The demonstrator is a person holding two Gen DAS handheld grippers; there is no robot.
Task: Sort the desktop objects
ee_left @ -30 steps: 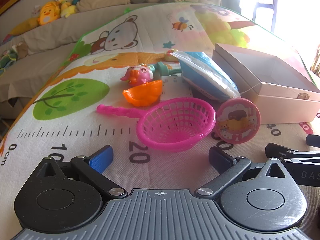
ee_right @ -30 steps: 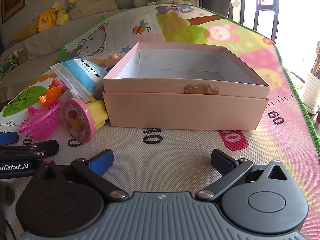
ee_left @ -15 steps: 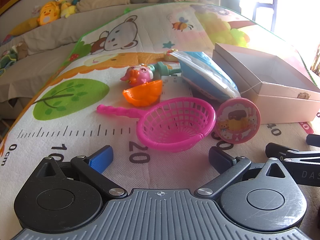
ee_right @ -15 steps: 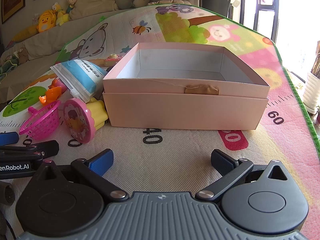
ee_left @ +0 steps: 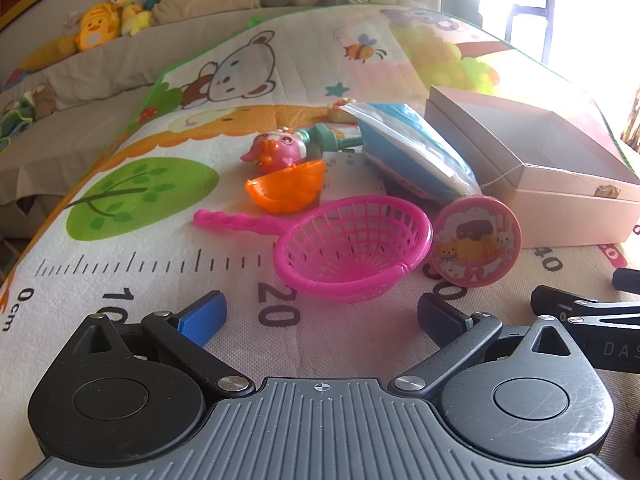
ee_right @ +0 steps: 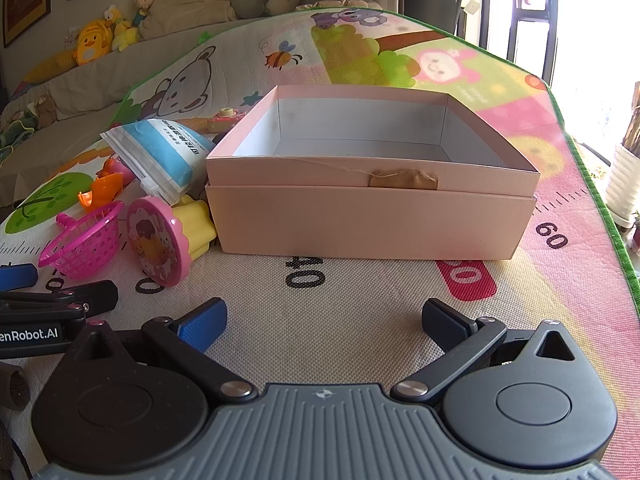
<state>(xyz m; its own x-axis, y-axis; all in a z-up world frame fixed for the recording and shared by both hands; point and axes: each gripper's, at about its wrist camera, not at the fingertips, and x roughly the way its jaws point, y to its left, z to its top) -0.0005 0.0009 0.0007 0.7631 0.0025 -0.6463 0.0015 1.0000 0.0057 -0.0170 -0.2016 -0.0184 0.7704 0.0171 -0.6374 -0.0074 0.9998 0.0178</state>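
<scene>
On the mat, toys piled left of the empty box (ee_right: 372, 200) | both grippers, left (ee_left: 320, 314) and right (ee_right: 324, 316), jaws wide, holding nothing | you're pre-grasp, nothing sorted | next: probably left onto the pink basket (ee_left: 352, 246), pinch its rim.

Pink strainer (ee_left: 354, 248), pale-pink box (ee_right: 372, 216)

The pink strainer (ee_left: 354, 249) looked glossy plastic; the pink box (ee_right: 372, 216) matt cardboard; the play mat (ee_right: 320, 320) had a coarse weave.
</scene>
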